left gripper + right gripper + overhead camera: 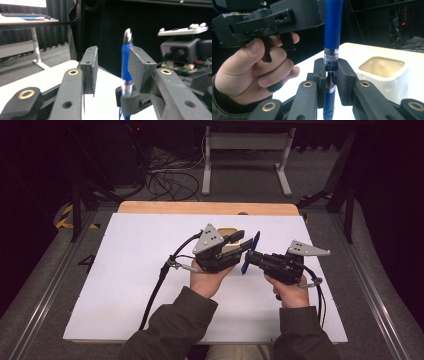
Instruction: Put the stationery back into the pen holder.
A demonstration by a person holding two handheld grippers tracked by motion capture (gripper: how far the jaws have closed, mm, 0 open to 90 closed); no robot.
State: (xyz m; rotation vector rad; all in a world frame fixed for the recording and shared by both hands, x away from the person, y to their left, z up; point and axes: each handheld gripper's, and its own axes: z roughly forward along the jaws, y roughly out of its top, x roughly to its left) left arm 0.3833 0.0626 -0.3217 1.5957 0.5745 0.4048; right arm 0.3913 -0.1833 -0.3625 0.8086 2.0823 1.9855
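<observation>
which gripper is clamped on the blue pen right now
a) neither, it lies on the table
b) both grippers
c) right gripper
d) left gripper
c: in the right gripper view the right gripper has both jaws pressed against the blue pen, which stands upright between them, while the left gripper has its jaws spread, with a gap beside the pen.

Pen label: the blue pen (332,37) bears a clear band reading "ick" and, smaller, "K-35"; letters partly hidden.
</observation>
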